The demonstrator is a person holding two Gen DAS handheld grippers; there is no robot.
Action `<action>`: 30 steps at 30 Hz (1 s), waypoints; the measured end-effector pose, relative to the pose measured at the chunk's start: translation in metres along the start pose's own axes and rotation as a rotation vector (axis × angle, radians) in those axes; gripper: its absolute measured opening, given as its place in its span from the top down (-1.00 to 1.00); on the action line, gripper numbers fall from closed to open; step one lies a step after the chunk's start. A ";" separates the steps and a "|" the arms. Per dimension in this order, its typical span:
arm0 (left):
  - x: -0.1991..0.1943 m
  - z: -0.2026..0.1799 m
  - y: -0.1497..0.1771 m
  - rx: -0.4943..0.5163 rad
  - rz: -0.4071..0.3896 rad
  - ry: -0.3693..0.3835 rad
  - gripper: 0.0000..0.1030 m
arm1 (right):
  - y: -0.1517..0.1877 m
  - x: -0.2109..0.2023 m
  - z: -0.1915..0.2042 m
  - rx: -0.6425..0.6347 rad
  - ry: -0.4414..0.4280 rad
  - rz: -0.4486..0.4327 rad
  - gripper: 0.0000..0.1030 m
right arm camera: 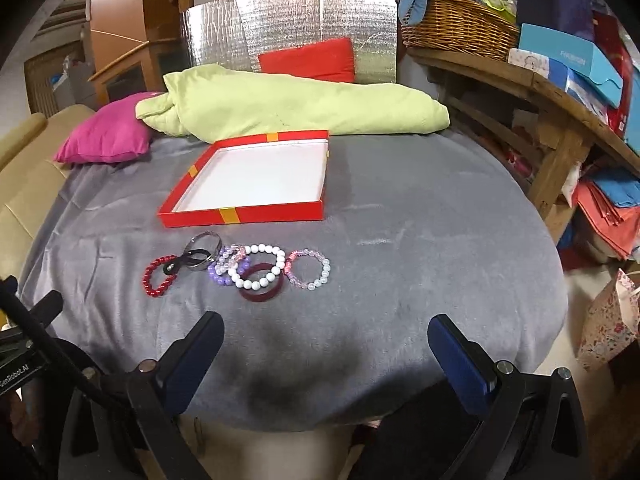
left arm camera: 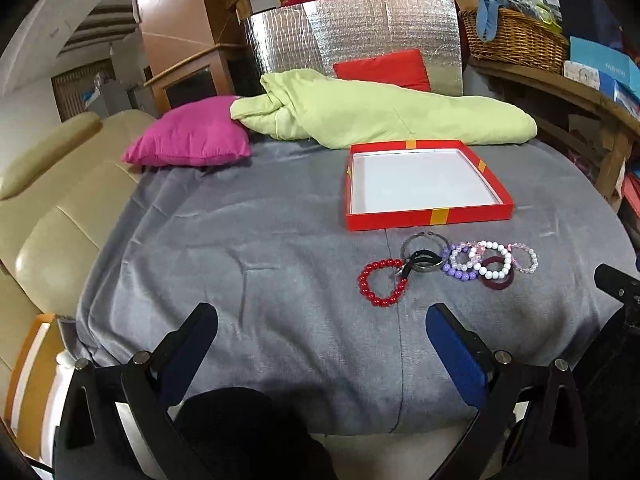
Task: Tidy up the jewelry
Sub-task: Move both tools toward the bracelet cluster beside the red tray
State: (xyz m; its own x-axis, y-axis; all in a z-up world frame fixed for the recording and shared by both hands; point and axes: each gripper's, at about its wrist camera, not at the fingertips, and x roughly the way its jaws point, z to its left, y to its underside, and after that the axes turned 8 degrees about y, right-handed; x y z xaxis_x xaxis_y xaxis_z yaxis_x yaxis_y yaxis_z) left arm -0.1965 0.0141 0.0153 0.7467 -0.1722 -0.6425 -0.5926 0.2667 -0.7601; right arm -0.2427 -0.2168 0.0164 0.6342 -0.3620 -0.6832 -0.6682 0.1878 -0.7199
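Observation:
A shallow red box (left arm camera: 430, 219) (right arm camera: 240, 216) with a white, empty floor lies on the grey cloth. Just in front of it sits a row of bracelets: a red bead bracelet (left arm camera: 383, 282) (right arm camera: 160, 276), a silver bangle (left arm camera: 424, 256) (right arm camera: 204, 255) with a black clip on it, a purple bead bracelet (left arm camera: 460, 274) (right arm camera: 220, 276), a white bead bracelet (left arm camera: 494, 258) (right arm camera: 258, 266), a dark red bangle (left arm camera: 496, 282) (right arm camera: 262, 294) and a pale pink bead bracelet (left arm camera: 526, 258) (right arm camera: 310, 270). My left gripper (left arm camera: 322, 320) and right gripper (right arm camera: 326, 330) both stand open and empty, short of the bracelets.
A grey cloth (right arm camera: 400, 240) covers the table. Behind the box lie a green blanket (left arm camera: 380, 120), a pink cushion (left arm camera: 192, 138) and a red cushion (left arm camera: 384, 68). A beige sofa (left arm camera: 48, 208) is on the left. A wooden shelf (right arm camera: 560, 112) with a wicker basket (right arm camera: 456, 26) stands on the right.

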 end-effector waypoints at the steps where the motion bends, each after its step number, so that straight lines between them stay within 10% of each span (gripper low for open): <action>1: 0.000 0.000 0.000 0.002 -0.002 -0.003 -1.00 | 0.001 0.000 -0.002 0.004 0.000 -0.002 -1.00; 30: 0.016 0.010 0.001 -0.022 0.032 -0.038 -1.00 | -0.005 -0.001 0.017 -0.009 -0.067 0.024 -1.00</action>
State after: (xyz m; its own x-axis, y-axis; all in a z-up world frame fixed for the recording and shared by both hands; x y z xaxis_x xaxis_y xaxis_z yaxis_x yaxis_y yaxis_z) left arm -0.1817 0.0210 0.0052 0.7379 -0.1277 -0.6628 -0.6224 0.2510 -0.7413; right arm -0.2326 -0.2018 0.0186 0.6426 -0.2953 -0.7070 -0.6866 0.1877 -0.7024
